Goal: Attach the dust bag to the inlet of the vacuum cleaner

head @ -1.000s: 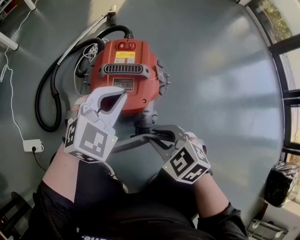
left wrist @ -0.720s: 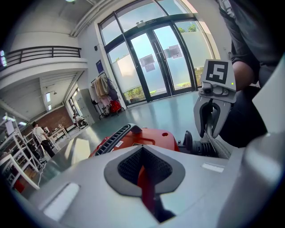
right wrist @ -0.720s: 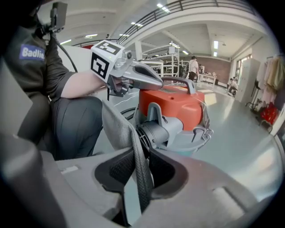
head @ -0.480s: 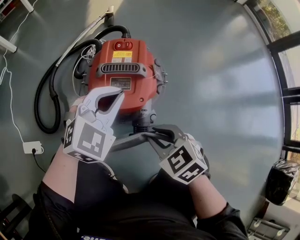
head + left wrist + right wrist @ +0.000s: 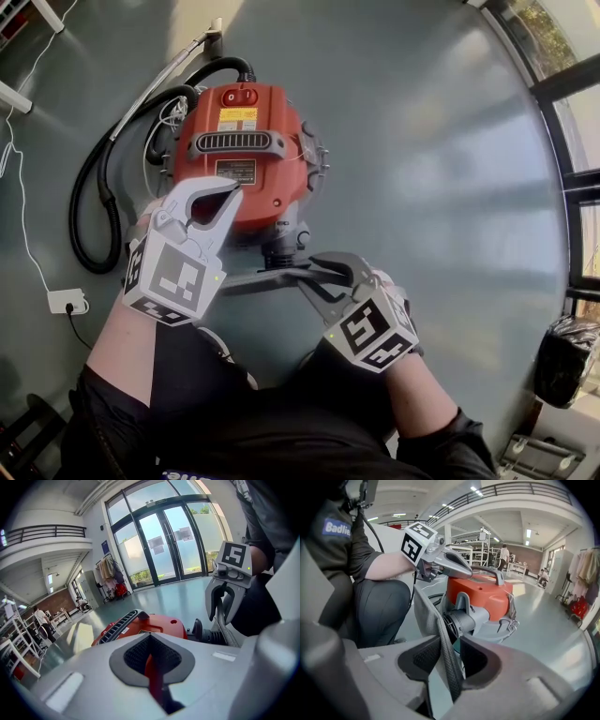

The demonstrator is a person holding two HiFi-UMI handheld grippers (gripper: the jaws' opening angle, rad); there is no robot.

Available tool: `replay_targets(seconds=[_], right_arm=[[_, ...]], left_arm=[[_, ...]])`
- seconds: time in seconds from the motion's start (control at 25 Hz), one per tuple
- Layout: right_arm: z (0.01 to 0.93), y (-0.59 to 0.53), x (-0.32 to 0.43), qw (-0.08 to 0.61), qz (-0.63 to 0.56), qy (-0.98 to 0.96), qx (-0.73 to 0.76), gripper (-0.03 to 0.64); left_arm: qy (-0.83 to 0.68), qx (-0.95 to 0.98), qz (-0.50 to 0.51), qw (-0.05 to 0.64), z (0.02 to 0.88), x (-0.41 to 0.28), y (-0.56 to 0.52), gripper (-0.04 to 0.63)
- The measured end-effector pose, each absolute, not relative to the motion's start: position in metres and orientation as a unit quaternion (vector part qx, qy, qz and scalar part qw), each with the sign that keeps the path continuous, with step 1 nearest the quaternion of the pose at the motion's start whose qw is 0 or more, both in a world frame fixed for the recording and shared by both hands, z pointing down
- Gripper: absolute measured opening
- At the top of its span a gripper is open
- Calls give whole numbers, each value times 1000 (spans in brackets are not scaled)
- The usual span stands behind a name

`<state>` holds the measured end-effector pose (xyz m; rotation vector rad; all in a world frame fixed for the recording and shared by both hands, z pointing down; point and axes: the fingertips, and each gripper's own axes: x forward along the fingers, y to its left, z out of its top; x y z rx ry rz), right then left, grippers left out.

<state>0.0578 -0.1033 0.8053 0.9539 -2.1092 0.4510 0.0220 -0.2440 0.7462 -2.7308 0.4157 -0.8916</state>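
Where the dust bag hangs just in front of the mouth of the inlet, it shows as a limp strip of grey cloth, finely meshed, with a darker bound edge. In the head view it is a flat grey band stretched across just below the inlet. Whether its collar sits on the tube cannot be told.

The right gripper has just been opening its jaws. They stand wide with the cloth running down between the ribbed dark pads, and the left-hand pad is clear of it. The left gripper has its jaws drawn in to a thin slit with nothing in them, and hovers over the near side of the vacuum cleaner.

The machine has a glossy orange-red domed top with a slatted grey handle, above a grey drum with wire clips. The inlet is a short grey plastic tube.

A black corrugated hose loops close along the machine's left, near a white cable and a socket block. To the right the smooth, reflective grey floor runs bare to the window frames
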Motion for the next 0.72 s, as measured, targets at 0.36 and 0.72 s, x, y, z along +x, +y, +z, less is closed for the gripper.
replay_targets(seconds=[0.36, 0.72], right_arm=[[779, -82, 58, 336, 194, -844, 370, 120], [701, -79, 50, 334, 205, -828, 401, 120]], left_arm=[[121, -933, -321, 109, 746, 27, -240, 15], [117, -940, -315, 55, 706, 30, -240, 15]])
